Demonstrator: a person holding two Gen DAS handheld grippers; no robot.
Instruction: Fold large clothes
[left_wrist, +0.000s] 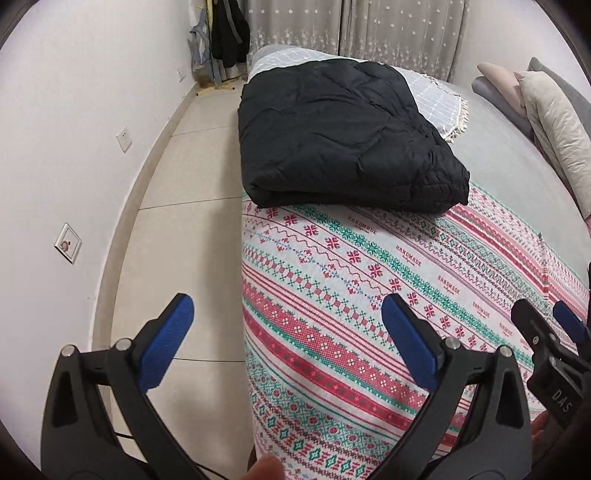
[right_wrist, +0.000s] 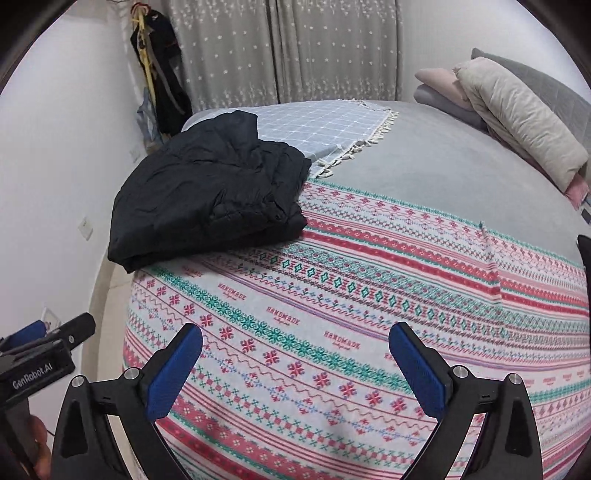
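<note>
A black quilted garment (left_wrist: 343, 136) is lying folded into a thick, puffy, roughly rectangular bundle near the far left edge of the bed (left_wrist: 517, 155), its stitched padding puckering along the near-right corner and its lower layers showing as stacked folds; in the right wrist view the same garment (right_wrist: 210, 192) is resting partly on a pale blue checked throw (right_wrist: 332, 129) with a cream tasselled fringe and partly on a woven blanket (right_wrist: 369, 295) patterned in red, teal and white bands of snowflakes, diamonds and zigzags, the word HANDMADE repeating across it; the left gripper (left_wrist: 288, 343) is hovering over the bed's near left corner with its fingers (left_wrist: 166, 350) standing wide apart and holding nothing, blue ribbed pads facing inward on matte black arms; the right gripper (right_wrist: 295, 369) is hanging above the patterned blanket, its fingers (right_wrist: 417, 369) likewise spread wide and empty; both are well apart from the garment; soft beige and pink pillows (right_wrist: 517, 122) are piling against a grey headboard at the right; star-dotted grey curtains (right_wrist: 288, 48) are hanging behind the bed; glossy beige tiles are covering the floor (left_wrist: 184, 221) beside a white wall.
</note>
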